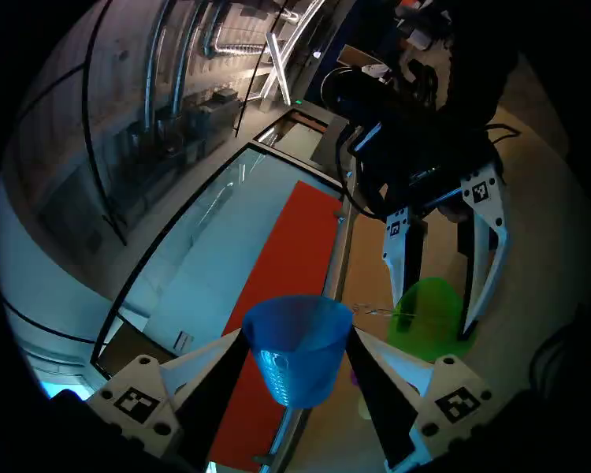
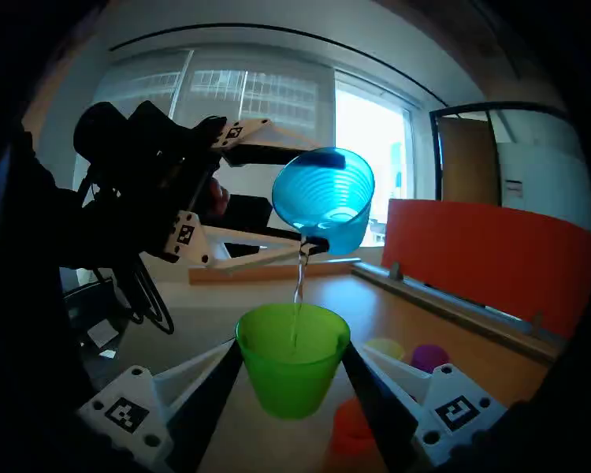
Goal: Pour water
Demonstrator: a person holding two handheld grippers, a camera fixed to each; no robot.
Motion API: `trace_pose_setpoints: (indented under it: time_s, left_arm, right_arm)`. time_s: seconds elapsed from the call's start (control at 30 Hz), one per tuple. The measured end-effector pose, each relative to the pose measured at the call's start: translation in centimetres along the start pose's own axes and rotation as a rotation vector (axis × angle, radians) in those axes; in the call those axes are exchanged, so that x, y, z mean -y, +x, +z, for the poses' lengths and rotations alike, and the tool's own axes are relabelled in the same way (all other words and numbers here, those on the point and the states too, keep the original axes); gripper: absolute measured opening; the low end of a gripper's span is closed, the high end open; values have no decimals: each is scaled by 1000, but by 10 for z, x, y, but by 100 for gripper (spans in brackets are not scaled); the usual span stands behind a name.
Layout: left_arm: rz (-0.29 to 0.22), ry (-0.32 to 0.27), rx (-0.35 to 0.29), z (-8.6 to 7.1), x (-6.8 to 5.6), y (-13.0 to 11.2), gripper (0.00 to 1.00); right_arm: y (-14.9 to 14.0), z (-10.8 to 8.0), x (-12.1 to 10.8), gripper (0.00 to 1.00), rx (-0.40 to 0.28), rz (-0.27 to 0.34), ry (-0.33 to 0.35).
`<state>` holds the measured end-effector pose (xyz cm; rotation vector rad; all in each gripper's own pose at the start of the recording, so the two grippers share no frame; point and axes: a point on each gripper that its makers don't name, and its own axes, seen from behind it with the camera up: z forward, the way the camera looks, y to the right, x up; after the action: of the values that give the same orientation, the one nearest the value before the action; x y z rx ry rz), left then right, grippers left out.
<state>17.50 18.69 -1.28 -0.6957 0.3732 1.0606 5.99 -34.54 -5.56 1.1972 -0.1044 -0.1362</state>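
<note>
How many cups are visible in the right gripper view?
5. The blue cup is tilted above, pouring; the green cup is below it, in the right hand-held gripper; the yellow cup, purple cup and orange cup are on the table. More may be hidden.

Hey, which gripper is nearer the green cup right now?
Right. The right gripper grips the green cup on both sides; the left gripper holds the blue cup tilted above it.

Bright window (image 2: 366, 134) backlight, dim silhouetted foreground, strong fisheye curvature at edges.
</note>
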Motion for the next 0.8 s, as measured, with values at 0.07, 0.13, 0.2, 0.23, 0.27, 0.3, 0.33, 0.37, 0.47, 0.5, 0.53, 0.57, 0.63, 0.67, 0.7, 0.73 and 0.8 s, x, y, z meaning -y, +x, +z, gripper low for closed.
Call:
trace_pose_setpoints:
  time_s: [0.07, 0.13, 0.2, 0.23, 0.27, 0.3, 0.33, 0.37, 0.47, 0.5, 0.53, 0.57, 0.63, 0.67, 0.7, 0.73, 0.8]
  left_arm:
    - [4, 0, 0, 0, 1, 1, 85]
    - [9, 0, 0, -1, 1, 1, 85]
    - [15, 1, 0, -1, 1, 1, 85]
    - [17, 1, 0, -1, 1, 2, 85]
    - [19, 0, 1, -1, 1, 2, 85]
    - [21, 0, 1, -2, 1, 2, 85]
    - [24, -1, 1, -2, 1, 2, 85]
    - [26, -1, 1, -2, 1, 2, 85]
    - [33, -3, 0, -2, 0, 3, 85]
    - [35, -3, 0, -1, -1, 3, 85]
    - [37, -3, 0, -1, -1, 3, 85]
    - [39, -3, 0, -1, -1, 3, 85]
    - [43, -3, 0, -1, -1, 3, 85]
    - [45, -3, 0, -1, -1, 3, 85]
    - [46, -3, 0, -1, -1, 3, 85]
    - [48, -2, 0, -2, -1, 3, 85]
    - [51, -1, 0, -2, -1, 3, 85]
  right_arm:
    - [0, 0, 0, 91, 0, 0, 0]
    - [0, 0, 0, 90, 0, -1, 0]
    - [0, 0, 0, 90, 0, -1, 0]
    - [0, 0, 0, 90, 0, -2, -1]
    - [0, 0, 0, 90, 0, -2, -1]
    - [0, 0, 0, 91, -1, -2, -1]
    - [0, 0, 0, 91, -1, -2, -1]
    - [0, 0, 0, 91, -2, -2, -1]
    - [0, 0, 1, 91, -2, -2, 0]
    - [0, 0, 1, 90, -2, -2, 0]
    - [0, 0, 1, 90, -1, -2, 0]
    - [0, 0, 1, 91, -1, -3, 0]
    - [0, 0, 1, 91, 0, -3, 0]
    - [0, 0, 1, 91, 0, -3, 0]
    - [0, 0, 1, 90, 0, -2, -1]
    - [0, 0, 1, 90, -1, -2, -1]
    - [-1, 0, 1, 91, -2, -2, -2]
